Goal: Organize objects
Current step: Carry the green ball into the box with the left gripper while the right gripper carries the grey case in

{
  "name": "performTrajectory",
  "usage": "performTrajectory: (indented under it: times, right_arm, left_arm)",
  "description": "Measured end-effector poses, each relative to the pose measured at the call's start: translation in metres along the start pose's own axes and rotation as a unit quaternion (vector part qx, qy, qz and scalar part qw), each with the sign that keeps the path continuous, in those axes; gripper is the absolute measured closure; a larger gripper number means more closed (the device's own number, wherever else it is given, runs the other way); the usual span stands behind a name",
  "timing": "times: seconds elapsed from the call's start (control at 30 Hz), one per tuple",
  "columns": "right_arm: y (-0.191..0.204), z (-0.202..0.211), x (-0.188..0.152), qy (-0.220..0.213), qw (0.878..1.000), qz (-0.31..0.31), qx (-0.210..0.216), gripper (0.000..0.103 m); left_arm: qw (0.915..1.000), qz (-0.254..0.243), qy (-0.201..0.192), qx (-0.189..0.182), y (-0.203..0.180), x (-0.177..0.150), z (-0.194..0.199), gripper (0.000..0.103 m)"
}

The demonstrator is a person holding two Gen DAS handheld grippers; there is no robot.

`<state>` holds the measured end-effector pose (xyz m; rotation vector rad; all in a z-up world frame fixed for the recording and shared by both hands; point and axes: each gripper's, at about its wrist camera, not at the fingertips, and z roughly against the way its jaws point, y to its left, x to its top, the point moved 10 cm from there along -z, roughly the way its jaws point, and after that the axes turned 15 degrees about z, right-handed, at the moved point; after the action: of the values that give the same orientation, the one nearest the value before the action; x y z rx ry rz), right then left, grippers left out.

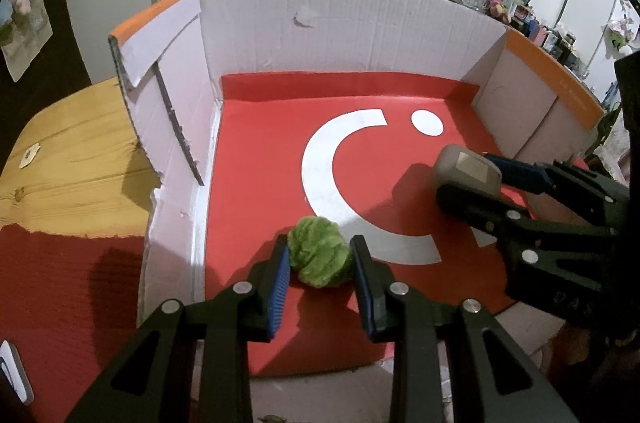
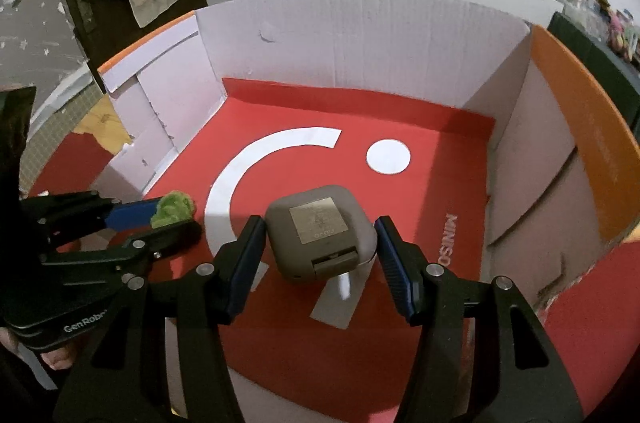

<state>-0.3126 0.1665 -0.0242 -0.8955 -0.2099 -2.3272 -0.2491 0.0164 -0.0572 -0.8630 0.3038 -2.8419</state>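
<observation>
A white cardboard box point(image 1: 344, 23) with a red floor bearing a white arc fills both views. Over that floor the right gripper point(image 2: 320, 251) pinches a grey-brown square case point(image 2: 320, 231) between its pads, and the left gripper point(image 1: 320, 263) is pressed onto a small green fuzzy ball point(image 1: 320, 251).

Dim indoor light; hard shadows; fisheye-bent edges

Between the left gripper's point(image 1: 320, 255) ribbed blue pads sits a fuzzy green plush ball point(image 1: 319, 251). The right gripper point(image 2: 320, 243) flanks a smooth matt plastic case point(image 2: 320, 233), above a corrugated cardboard box point(image 2: 360, 35).
</observation>
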Motion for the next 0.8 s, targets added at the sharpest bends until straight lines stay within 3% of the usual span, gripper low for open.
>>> performTrajectory:
  times: [0.47, 0.8]
  right_arm:
    - [-0.017, -0.004, -0.014, 0.067, 0.993, 0.096, 0.026, 0.048]
    - [-0.011, 0.003, -0.027, 0.087, 0.994, 0.066, -0.001, 0.049]
  left_arm:
    - [0.9999, 0.005, 0.008, -0.007, -0.015, -0.005, 0.008, 0.072]
    - [0.9999, 0.003, 0.009, 0.006, -0.009, -0.001, -0.001, 0.071]
